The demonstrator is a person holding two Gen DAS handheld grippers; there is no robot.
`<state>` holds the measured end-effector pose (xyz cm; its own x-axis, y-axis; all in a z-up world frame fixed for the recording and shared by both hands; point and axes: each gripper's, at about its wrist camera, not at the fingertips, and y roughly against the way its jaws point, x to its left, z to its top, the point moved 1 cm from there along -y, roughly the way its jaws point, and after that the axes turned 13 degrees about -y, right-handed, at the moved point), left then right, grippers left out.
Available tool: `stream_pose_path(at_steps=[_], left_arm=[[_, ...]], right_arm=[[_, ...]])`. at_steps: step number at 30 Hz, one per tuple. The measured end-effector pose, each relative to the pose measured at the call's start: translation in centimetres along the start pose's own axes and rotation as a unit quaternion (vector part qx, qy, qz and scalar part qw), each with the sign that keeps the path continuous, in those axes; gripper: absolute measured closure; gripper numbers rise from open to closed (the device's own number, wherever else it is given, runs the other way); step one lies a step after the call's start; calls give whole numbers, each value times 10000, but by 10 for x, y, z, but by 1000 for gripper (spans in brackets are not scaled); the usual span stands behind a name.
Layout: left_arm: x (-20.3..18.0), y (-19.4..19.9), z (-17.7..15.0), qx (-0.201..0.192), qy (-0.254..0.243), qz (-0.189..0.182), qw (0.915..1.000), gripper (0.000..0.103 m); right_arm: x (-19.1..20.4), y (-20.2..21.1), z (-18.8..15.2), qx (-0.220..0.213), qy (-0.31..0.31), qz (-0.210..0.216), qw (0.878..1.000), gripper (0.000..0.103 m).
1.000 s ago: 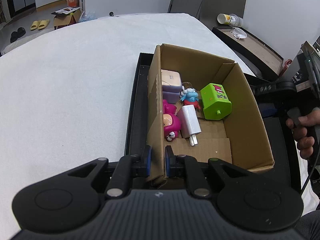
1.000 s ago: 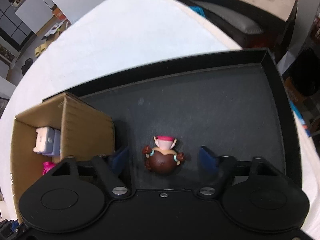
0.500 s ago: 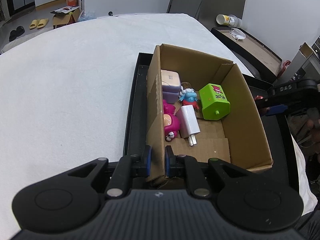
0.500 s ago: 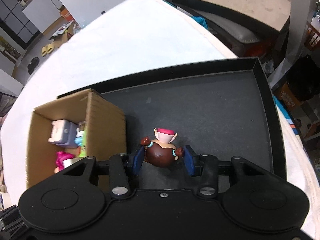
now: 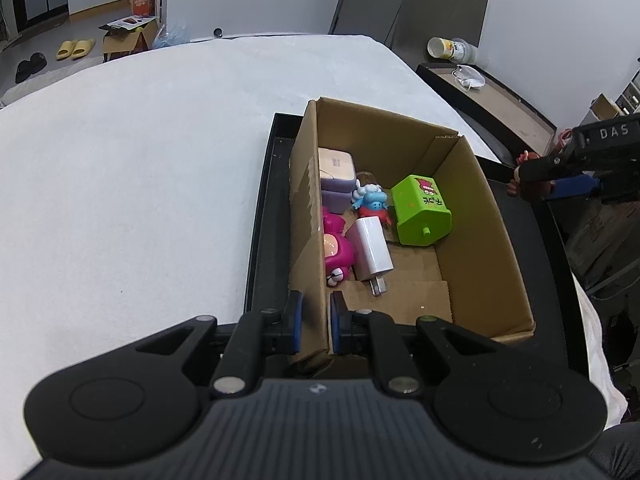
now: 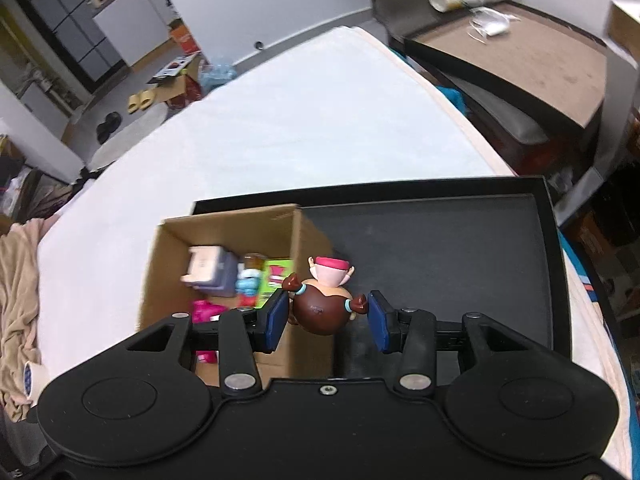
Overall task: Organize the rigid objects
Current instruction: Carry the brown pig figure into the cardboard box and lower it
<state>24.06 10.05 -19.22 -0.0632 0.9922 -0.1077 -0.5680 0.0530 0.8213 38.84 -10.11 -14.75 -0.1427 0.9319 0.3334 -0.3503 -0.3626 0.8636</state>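
Left tool (image 5: pixel 316 322): jaws nearly closed, pinching the near-left wall of the open brown cardboard box (image 5: pixel 472 216), which sits at the left end of the shallow black tray (image 6: pixel 460 248) on the white-covered desk (image 5: pixel 140 160).

Right tool (image 6: pixel 328 316): partly closed on the round brown figurine with a pink hat (image 6: pixel 322 304), pads against its outstretched arms; the figurine hangs clear of the tray floor, just beside the box's right wall.

Box contents: green plastic house-shaped toy (image 5: pixel 420 210), white charger plug (image 5: pixel 372 248), pink doll (image 5: pixel 336 248), blue figurine (image 5: pixel 372 200), lilac case (image 5: pixel 336 180).

Step in hand, as judged: carry the figurine over the right wall. Advice: clear the rim fully, keep the left pinch steady, release low over the bare cardboard at the near end.
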Motion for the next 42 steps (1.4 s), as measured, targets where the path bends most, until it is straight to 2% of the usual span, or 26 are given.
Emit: stream_pose_path(at_steps=[9, 17, 28, 42], left_arm=[[0, 7, -1, -113, -12, -60, 9999, 91], [2, 10, -2, -157, 10, -108, 9998, 91], [4, 12, -2, -200, 34, -173, 9996, 91], [8, 14, -2, -247, 126, -290, 9992, 92]], right_arm=[[35, 6, -13, 82, 388, 145, 9991, 61], [54, 3, -31, 226, 721, 67, 9971, 61], [72, -7, -54, 395, 1047, -131, 9936, 61], [88, -35, -57, 522, 1170, -619, 9898, 61]])
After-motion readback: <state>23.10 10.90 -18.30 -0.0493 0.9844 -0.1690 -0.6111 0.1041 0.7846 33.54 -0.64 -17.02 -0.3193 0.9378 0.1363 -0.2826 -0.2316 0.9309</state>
